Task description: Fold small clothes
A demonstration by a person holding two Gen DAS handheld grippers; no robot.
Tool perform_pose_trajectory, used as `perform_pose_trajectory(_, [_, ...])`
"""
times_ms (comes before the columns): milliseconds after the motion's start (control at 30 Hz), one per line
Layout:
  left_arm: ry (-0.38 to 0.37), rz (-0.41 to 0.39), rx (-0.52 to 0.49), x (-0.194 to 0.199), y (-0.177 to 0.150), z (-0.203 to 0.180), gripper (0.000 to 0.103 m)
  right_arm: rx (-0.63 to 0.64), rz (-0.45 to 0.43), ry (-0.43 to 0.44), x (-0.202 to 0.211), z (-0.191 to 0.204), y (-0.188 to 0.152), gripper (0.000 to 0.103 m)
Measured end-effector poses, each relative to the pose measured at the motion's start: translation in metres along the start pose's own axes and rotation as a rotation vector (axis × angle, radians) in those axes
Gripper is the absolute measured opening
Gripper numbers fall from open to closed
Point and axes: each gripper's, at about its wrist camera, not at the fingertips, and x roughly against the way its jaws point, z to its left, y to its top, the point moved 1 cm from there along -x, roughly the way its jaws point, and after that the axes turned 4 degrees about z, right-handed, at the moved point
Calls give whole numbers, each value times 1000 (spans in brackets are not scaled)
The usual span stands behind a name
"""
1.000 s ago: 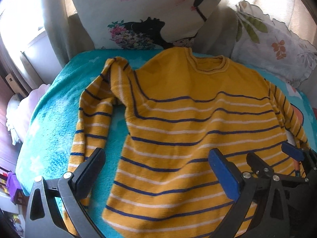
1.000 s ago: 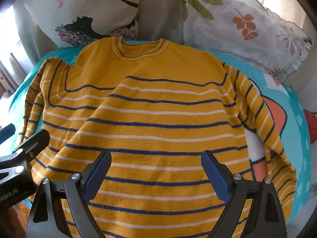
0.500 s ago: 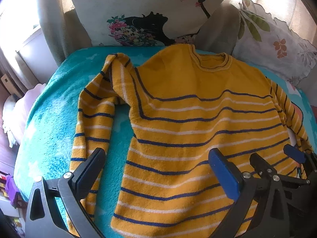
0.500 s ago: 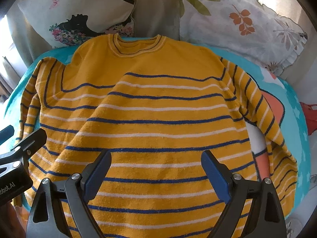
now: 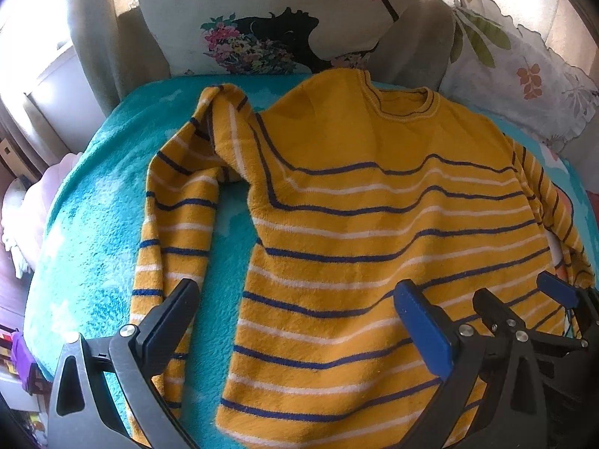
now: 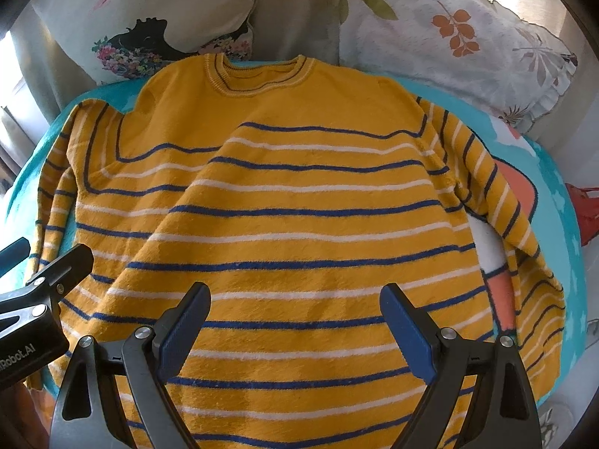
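You are at the very start of the fold: the yellow striped sweater (image 6: pixel 299 224) lies face up and spread on the turquoise blanket (image 5: pixel 93 224), neck away from you, hem nearest, and nothing is folded yet.

On your left, the left gripper (image 5: pixel 295 321) hovers over the lower left of the body with its fingers wide apart and empty. Just beyond it the left sleeve (image 5: pixel 176 224) runs down beside the body, bunched at the shoulder. That looks like the natural first grab: you would need to come down on the cuff end, close on the fabric only, and carry it across the chest.

Moving right, the right gripper (image 6: pixel 295 329) hangs above the hem, its fingers also spread and holding nothing. The right sleeve (image 6: pixel 501 202) angles outward and would want the same treatment.

The blanket is plush, so pinch shallow or you may lift it too. Behind the neck stand a floral cushion (image 5: pixel 280 18) and a leaf-print pillow (image 6: pixel 468 37); bright daylight comes from the left.
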Motion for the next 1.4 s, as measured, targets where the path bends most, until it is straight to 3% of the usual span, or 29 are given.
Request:
perform_pose_trajectory(267, [20, -10, 49, 1, 6, 26, 103, -3, 4, 1, -1, 5, -2, 94])
perform_pose_trajectory(467, [131, -45, 170, 2, 5, 97, 103, -5, 5, -5, -1, 4, -2, 94])
perform_pose_trajectory(567, [142, 12, 224, -8, -5, 128, 103, -3, 20, -11, -4, 4, -4, 94])
perform_pose_trajectory(667, [82, 112, 254, -28, -20, 142, 101, 0, 31, -12, -8, 6, -4, 94])
perform_pose_trajectory(700, [41, 131, 254, -34, -22, 141, 88, 2, 32, -11, -9, 8, -4, 94])
perform_pose_trajectory(733, [26, 115, 246, -32, -25, 139, 86, 7, 33, -11, -9, 10, -3, 94])
perform_pose_trajectory(800, [-22, 93, 202, -24, -22, 130, 31, 24, 30, -15, -8, 17, -2, 94])
perform_pose_trajectory(833, [-37, 94, 196, -21, -20, 129, 16, 34, 26, -17, -7, 20, -2, 94])
perform_pose_trajectory(867, [18, 92, 195, -18, -17, 130, 6, 42, 24, -18, -7, 23, -3, 94])
perform_pose_trajectory(1067, [284, -12, 266, -2, 26, 194, 7, 60, 8, -39, -3, 26, -6, 94])
perform_pose_trajectory(1167, [406, -48, 310, 6, 44, 222, 14, 28, 8, -57, -2, 16, -6, 94])
perform_pose_trajectory(1300, [337, -66, 376, 18, 27, 230, 32, -70, -12, -75, 6, -20, -7, 94])
perform_pose_trajectory(1400, [171, -41, 381, 19, 15, 215, 39, -137, -34, -89, 16, -52, -12, 94])
